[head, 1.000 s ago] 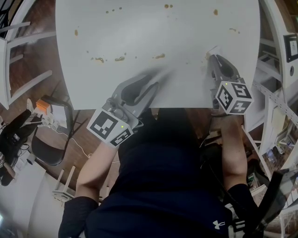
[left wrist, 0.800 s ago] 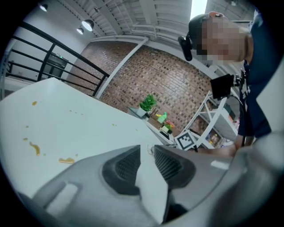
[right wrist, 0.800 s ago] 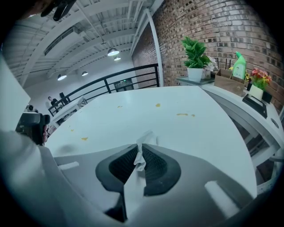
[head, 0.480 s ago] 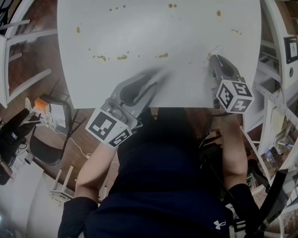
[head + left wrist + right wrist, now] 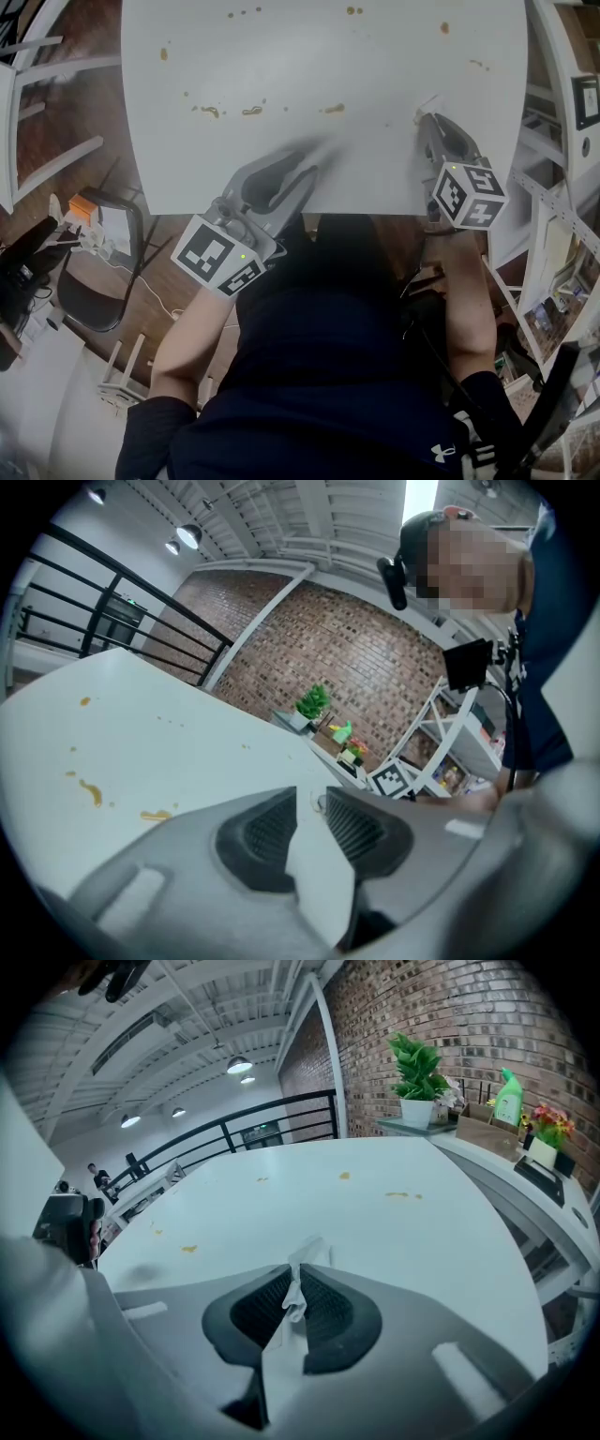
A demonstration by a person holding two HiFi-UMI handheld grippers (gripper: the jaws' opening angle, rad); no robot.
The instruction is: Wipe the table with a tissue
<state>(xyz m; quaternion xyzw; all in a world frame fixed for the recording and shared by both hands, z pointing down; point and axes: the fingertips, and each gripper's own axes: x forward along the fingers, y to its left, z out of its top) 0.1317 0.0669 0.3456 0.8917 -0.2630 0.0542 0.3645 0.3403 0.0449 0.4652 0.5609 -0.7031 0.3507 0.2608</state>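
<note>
right gripper [image 5: 296, 1277] and left gripper [image 5: 312, 805] each pinched shut on a thin tissue [image 5: 308, 1249] sliver; it could've slipped or torn on the desk [image 5: 394, 56] stains [image 5: 251, 111].

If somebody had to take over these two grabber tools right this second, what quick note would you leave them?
Right gripper: shut on a crumpled tissue, low over the near right part of the table.
Left gripper: over the table's near edge, jaws close together. Something white shows between them; I can't tell whether it is tissue or table.
Done: no wiped patch can be made out.
Left: brown spots dot the middle and far side, all beyond both grippers. Wipe them with the tissue.
</note>
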